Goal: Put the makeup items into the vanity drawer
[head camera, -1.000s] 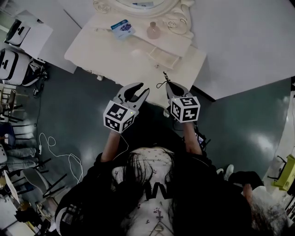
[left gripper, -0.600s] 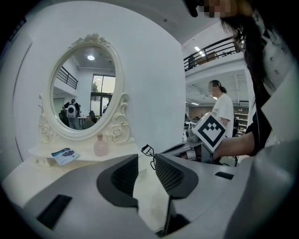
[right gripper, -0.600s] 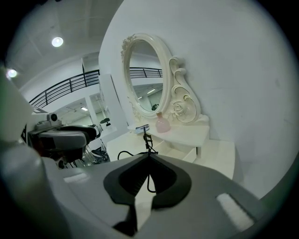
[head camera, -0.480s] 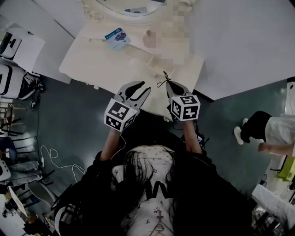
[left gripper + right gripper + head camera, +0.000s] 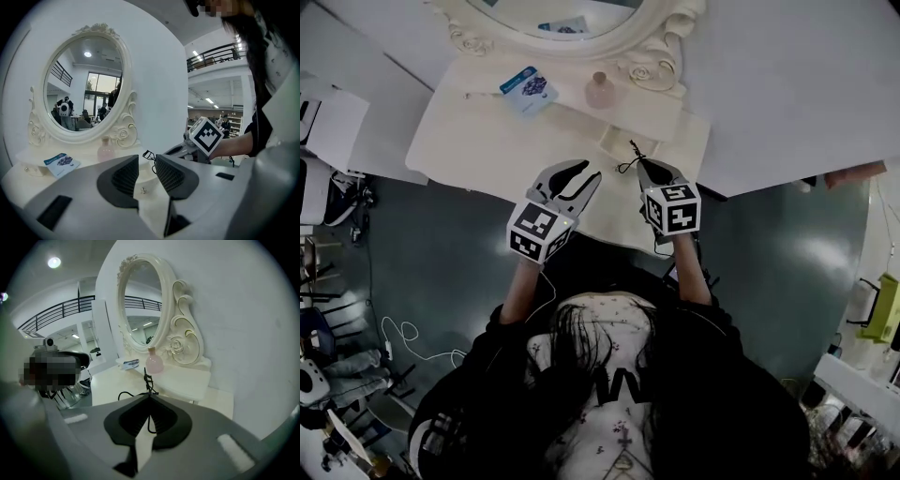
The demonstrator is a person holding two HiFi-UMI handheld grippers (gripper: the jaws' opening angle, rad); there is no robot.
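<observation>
My right gripper (image 5: pixel 645 169) is shut on a black eyelash curler (image 5: pixel 629 161), which sticks out past the jaw tips over the cream vanity top (image 5: pixel 487 141). In the right gripper view the eyelash curler (image 5: pixel 148 380) stands upright between the shut jaws. My left gripper (image 5: pixel 575 180) hangs beside it, open with a narrow gap and nothing in it. Just beyond the curler is a small open drawer (image 5: pixel 620 142) in the raised shelf. A pink bottle (image 5: pixel 600 91) and a blue packet (image 5: pixel 528 89) lie further back. The left gripper view shows the eyelash curler (image 5: pixel 149 155), the right gripper (image 5: pixel 183 149) and the pink bottle (image 5: pixel 106 150).
An oval mirror (image 5: pixel 553 19) in a carved cream frame backs the vanity against a white wall (image 5: pixel 787 84). Dark green floor (image 5: pixel 441 244) lies left and right of the person. White boxes (image 5: pixel 328 122) and cables (image 5: pixel 394 328) are on the floor at left.
Both grippers have moved forward over the vanity's front edge, the right one still holding the curler. A person who walked past at the right has left the view.
</observation>
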